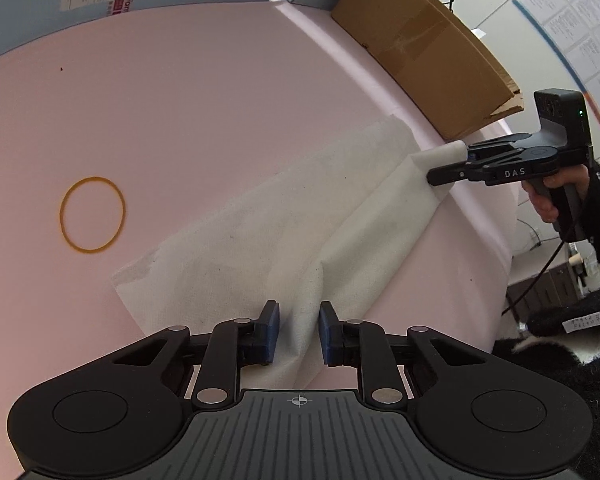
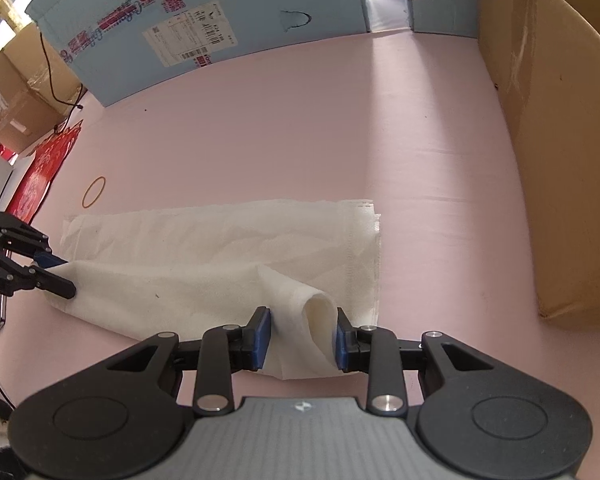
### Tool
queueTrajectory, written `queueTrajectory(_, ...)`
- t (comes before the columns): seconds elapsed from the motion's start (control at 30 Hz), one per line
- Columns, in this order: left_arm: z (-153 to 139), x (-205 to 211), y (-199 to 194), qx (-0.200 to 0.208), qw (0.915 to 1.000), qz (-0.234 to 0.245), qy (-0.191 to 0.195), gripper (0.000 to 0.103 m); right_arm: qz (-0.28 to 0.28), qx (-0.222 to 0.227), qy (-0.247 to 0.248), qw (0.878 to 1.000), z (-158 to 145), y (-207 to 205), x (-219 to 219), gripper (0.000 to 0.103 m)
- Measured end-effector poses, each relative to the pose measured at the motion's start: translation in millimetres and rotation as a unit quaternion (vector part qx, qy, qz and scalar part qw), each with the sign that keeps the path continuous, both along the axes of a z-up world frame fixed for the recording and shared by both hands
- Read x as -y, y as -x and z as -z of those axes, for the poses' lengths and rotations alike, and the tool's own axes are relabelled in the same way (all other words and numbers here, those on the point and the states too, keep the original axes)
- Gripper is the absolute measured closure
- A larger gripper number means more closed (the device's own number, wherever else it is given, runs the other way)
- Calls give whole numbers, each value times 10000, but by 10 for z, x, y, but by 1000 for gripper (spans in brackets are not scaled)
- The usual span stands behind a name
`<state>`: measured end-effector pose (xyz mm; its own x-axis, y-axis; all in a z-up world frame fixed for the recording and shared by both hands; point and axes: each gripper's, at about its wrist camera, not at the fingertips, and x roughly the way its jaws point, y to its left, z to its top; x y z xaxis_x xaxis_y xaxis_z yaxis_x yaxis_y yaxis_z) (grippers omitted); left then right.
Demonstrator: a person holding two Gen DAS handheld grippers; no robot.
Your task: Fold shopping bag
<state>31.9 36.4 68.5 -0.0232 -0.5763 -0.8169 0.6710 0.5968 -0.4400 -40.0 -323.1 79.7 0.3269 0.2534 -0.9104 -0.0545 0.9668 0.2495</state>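
A white fabric shopping bag [image 2: 204,264] is lying flattened and partly folded lengthwise on a pink desk [image 2: 300,128], with one long side doubled over into a soft ridge.

The left hand-held gripper [image 1: 299,334] is sitting at one short end of the bag. Its blue pads [image 1: 271,332] are standing apart with the raised fold of cloth running between them, and a gap is showing on each side, so the jaws are spread and not pinching. In the right wrist view this same tool [image 2: 54,276] is appearing at the bag's left end, with its fingers straddling the edge of the cloth.

The right hand-held gripper [image 2: 303,336] is working at the opposite short end, near the bag's stitched edge. Its jaws are spread wide around a rolled-up loop of cloth; the fabric is lying against both pads, but the loop is staying round and unsqueezed. In the left wrist view this tool [image 1: 446,166] is appearing side-on, with the bag's corner sticking up between its fingers.

A rubber band [image 1: 92,214] is lying on the desk well apart from the bag. A brown cardboard box [image 1: 428,48] is standing along the desk's edge beside the bag's far end, and a light blue box [image 2: 204,16] with shipping labels is standing at the back.
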Motion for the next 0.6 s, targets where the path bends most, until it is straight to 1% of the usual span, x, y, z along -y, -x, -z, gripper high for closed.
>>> queueTrajectory(0.1,-48,98,105,403,9988,76,-286,82,143,-66,574,9982,-28,34,3,64)
queueTrajectory(0.17,-67,163,182,662,9967,132,-446,82,182,9,805,9966,-73,86,3,64)
queueTrajectory(0.27,-83,173,230,829,9949,158,-547,82,165,465,1213,9914,-248,167,-100,64)
queueTrajectory(0.3,-87,170,241,865,9945,163,-571,82,125,755,1323,9883,-347,204,-167,64)
queueTrajectory(0.37,-97,156,257,925,9937,175,-610,82,-26,1330,1284,9828,-530,271,-322,64)
queueTrajectory(0.43,-103,158,278,991,9928,175,-652,82,-388,1833,1066,9765,-625,319,-537,64)
queueTrajectory(0.47,-108,163,286,1031,9922,184,-678,82,-584,1901,958,9753,-603,317,-642,64)
queueTrajectory(0.57,-115,176,323,1145,9905,175,-738,82,-1135,1668,680,9771,-386,259,-928,68)
queueTrajectory(0.6,-113,168,334,1160,9904,143,-733,82,-1228,1577,687,9774,-299,238,-993,72)
